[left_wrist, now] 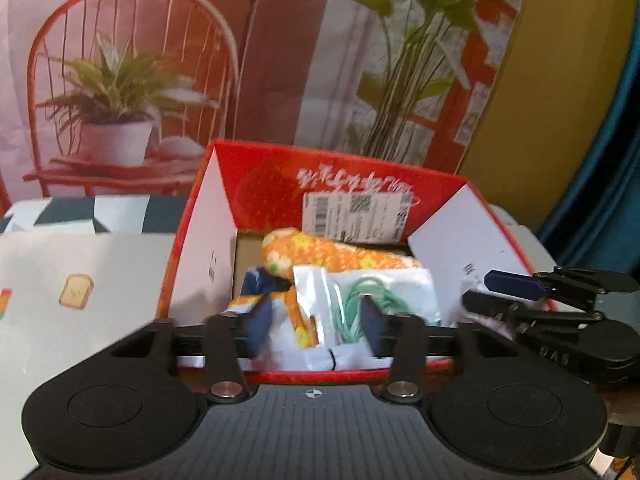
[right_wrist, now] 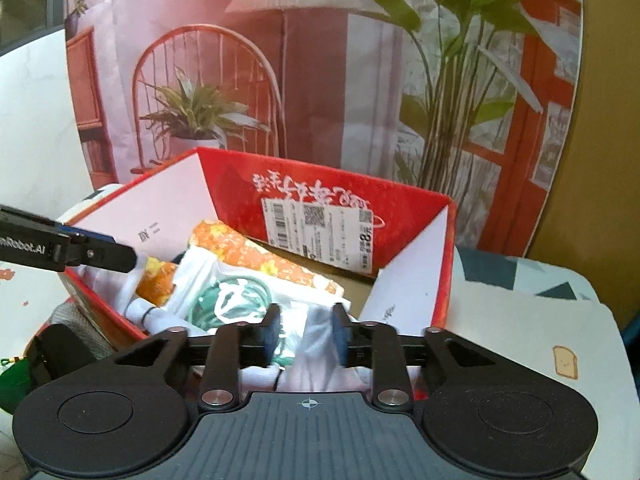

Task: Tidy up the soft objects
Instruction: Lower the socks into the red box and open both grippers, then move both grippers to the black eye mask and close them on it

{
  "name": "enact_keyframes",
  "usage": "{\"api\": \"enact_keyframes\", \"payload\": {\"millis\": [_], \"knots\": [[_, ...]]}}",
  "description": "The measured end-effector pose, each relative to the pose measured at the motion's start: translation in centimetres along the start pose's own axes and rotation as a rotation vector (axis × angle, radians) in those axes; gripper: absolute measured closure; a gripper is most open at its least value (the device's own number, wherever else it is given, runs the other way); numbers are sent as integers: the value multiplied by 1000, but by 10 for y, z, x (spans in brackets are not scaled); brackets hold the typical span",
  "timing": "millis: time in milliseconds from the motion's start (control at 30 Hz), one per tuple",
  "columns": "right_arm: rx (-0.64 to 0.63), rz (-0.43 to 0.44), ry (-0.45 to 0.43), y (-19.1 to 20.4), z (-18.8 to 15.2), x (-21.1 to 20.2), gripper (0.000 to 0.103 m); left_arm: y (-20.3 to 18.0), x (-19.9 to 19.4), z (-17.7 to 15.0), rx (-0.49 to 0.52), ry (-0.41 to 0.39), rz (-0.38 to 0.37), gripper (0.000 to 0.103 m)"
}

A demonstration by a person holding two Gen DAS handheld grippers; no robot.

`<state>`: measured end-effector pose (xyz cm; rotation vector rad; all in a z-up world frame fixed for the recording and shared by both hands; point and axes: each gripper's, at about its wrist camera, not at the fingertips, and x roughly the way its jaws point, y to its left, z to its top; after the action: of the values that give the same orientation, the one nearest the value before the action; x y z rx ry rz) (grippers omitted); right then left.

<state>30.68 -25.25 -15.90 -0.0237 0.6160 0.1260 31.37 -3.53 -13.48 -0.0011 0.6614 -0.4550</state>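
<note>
An open red cardboard box (left_wrist: 272,188) (right_wrist: 232,184) holds soft things: an orange flowered cloth piece (left_wrist: 320,252) (right_wrist: 256,252), a clear bag with a green item (left_wrist: 360,292) (right_wrist: 232,300), and white fabric (right_wrist: 316,320). My left gripper (left_wrist: 314,320) hangs over the box's near edge, jaws apart, with the bag and flowered cloth lying loose between the pads. My right gripper (right_wrist: 306,332) is also open over the near edge, white fabric between its pads without being squeezed. Each gripper shows in the other's view, the right gripper (left_wrist: 516,284) at the box's right side and the left gripper (right_wrist: 100,252) at its left side.
The box stands on a white mat with toast prints (left_wrist: 76,292) (right_wrist: 564,362). A printed backdrop (left_wrist: 120,80) of a chair and plants stands close behind. A blue curtain (left_wrist: 600,160) is at the far right. A dark green object (right_wrist: 12,380) sits left of the box.
</note>
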Motion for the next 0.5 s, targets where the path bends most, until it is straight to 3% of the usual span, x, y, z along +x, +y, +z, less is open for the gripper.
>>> {"api": "enact_keyframes", "payload": {"millis": [133, 200, 333, 500], "knots": [[-14, 9, -31, 10, 4, -14, 39, -1, -20, 4, 32, -24, -18, 44], [-17, 20, -54, 15, 5, -23, 30, 1, -32, 2, 44, -42, -21, 40], [16, 58, -101, 20, 2, -45, 22, 14, -54, -9, 45, -52, -30, 39], [56, 103, -170, 27, -18, -73, 22, 34, -75, -33, 31, -48, -23, 39]]}}
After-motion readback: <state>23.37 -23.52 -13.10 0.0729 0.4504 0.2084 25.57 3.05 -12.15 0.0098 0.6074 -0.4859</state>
